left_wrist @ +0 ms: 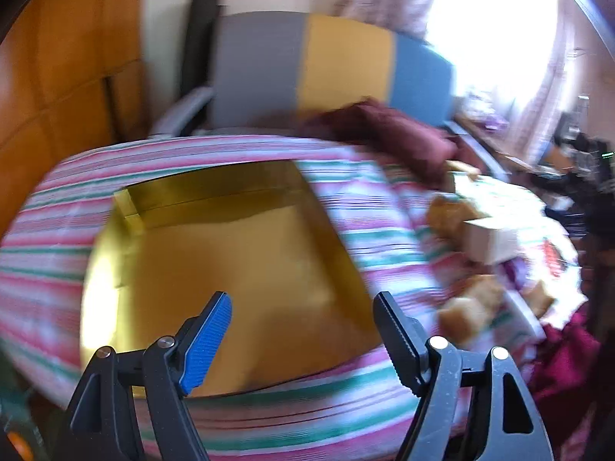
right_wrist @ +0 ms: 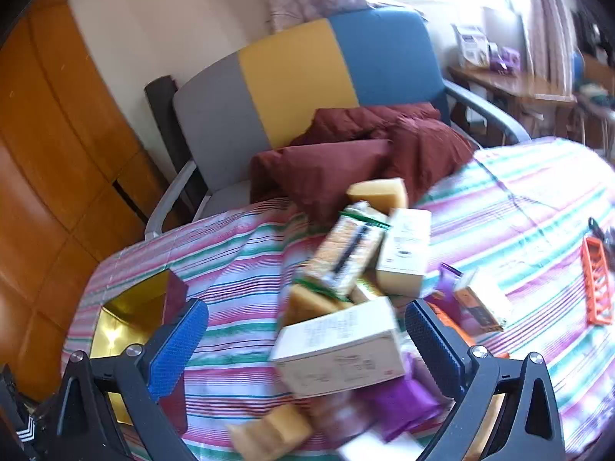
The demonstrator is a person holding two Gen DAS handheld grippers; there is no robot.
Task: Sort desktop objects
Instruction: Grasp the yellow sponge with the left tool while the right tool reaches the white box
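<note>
A gold-lined open box [left_wrist: 230, 269] lies on the striped tablecloth [left_wrist: 365, 211], empty inside. My left gripper [left_wrist: 303, 342] is open and empty above its near edge. A pile of objects sits to the right: a white carton [right_wrist: 338, 349], a patterned packet [right_wrist: 346, 249], a cream box [right_wrist: 405, 253], yellow sponges [right_wrist: 378, 192] and a purple pouch [right_wrist: 399, 403]. My right gripper [right_wrist: 307, 349] is open, its fingers on either side of the white carton. The gold box also shows in the right wrist view [right_wrist: 127, 319] at the left.
A grey, yellow and blue chair [right_wrist: 300, 77] with a maroon cloth [right_wrist: 365, 153] stands behind the table. An orange rack [right_wrist: 595, 284] lies at the right. Wooden panelling [right_wrist: 46, 153] is on the left. A cluttered side table [right_wrist: 511, 84] stands by the window.
</note>
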